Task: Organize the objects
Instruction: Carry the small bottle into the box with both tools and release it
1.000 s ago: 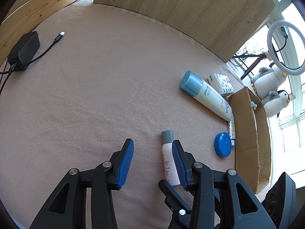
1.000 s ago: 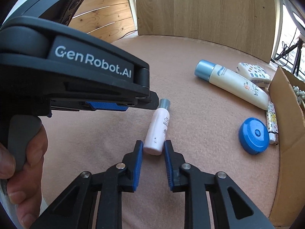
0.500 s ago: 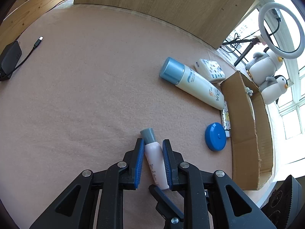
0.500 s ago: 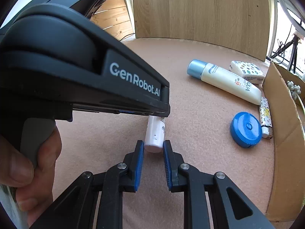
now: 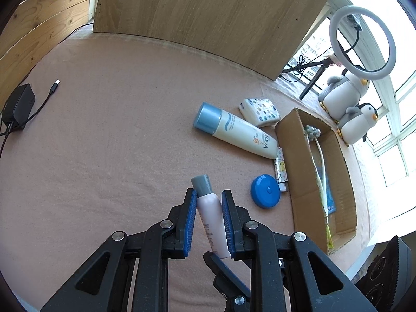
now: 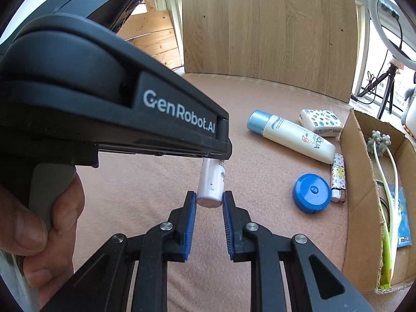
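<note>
A small pink bottle (image 5: 210, 213) with a grey cap is clamped between the blue pads of my left gripper (image 5: 209, 195), cap pointing away. In the right wrist view the bottle (image 6: 211, 182) hangs under the left gripper's black body (image 6: 117, 104), raised off the pink cloth. Its round base sits right at the tips of my right gripper (image 6: 209, 193). That gripper keeps a narrow gap, and I cannot see whether its pads touch the base. A cardboard box (image 5: 286, 156) lies to the right with a green stem and blue items inside.
On the cloth by the box lie a white sunscreen bottle (image 5: 241, 132), a patterned tissue pack (image 5: 260, 108), a lighter (image 5: 280, 166) and a blue round case (image 5: 265, 191). A black charger (image 5: 18, 106) sits far left. Plush penguins (image 5: 356, 122) stand behind the box. A wooden board backs the table.
My left gripper, open beside the lying bottle a second ago, has shut on it and raised it. The right gripper's gap has stayed about the same.
</note>
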The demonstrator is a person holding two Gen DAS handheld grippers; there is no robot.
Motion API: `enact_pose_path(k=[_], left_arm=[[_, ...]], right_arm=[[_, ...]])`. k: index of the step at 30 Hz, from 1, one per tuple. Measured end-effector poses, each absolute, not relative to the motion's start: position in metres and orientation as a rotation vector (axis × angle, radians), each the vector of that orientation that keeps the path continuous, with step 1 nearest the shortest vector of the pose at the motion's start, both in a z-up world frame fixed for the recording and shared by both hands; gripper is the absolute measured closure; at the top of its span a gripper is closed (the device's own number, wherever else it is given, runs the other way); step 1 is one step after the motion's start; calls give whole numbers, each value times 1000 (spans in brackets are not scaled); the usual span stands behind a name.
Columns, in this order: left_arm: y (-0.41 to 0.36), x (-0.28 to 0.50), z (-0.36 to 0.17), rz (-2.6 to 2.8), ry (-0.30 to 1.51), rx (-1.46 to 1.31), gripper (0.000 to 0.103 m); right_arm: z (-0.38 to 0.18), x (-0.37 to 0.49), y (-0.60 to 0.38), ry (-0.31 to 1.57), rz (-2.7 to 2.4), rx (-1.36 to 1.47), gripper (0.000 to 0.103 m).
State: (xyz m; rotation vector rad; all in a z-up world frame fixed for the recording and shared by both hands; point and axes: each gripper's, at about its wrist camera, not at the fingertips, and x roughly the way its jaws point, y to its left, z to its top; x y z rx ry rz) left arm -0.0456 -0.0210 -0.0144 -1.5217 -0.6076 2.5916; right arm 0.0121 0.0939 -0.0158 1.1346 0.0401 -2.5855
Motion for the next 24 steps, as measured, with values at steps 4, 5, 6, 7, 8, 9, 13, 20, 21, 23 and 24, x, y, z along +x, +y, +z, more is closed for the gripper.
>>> enact_pose_path(k=[4,5,6,7,8,9,13,20,21,23,24], left_arm=[[-18,-40,-6,2596,-597,-1500,81],[-17,-39,-4,2598,-594,-1495,81],[-15,-38,-2,2599,-592,-1489,81],[-14,-38,0,2601,-587,-1484,81],[-13,-38,1,2602,-582,-1480,81],[-11,-37,3,2603,-577,-1475,81],[0,-39,11,2599,-547,-1457,81],[37,-48,27,2560,-465,-1418,82],[45,-50,29,2551,-451,-1411,82],[60,-54,33,2530,-424,-1398,82],[68,-57,35,2517,-409,-1392,82]], right_arm=[[-10,19,98,39,-2600,1119,85],[-9,21,98,39,-2604,1114,85],[-7,22,99,39,-2608,1110,85],[-6,23,100,38,-2612,1106,85],[-5,23,101,36,-2616,1102,85],[-4,22,104,35,-2621,1097,85],[-1,21,116,24,-2650,1078,85],[9,31,143,-21,-2736,1056,85],[10,33,148,-30,-2752,1054,85],[11,34,161,-50,-2784,1052,85],[13,36,167,-60,-2800,1053,85]])
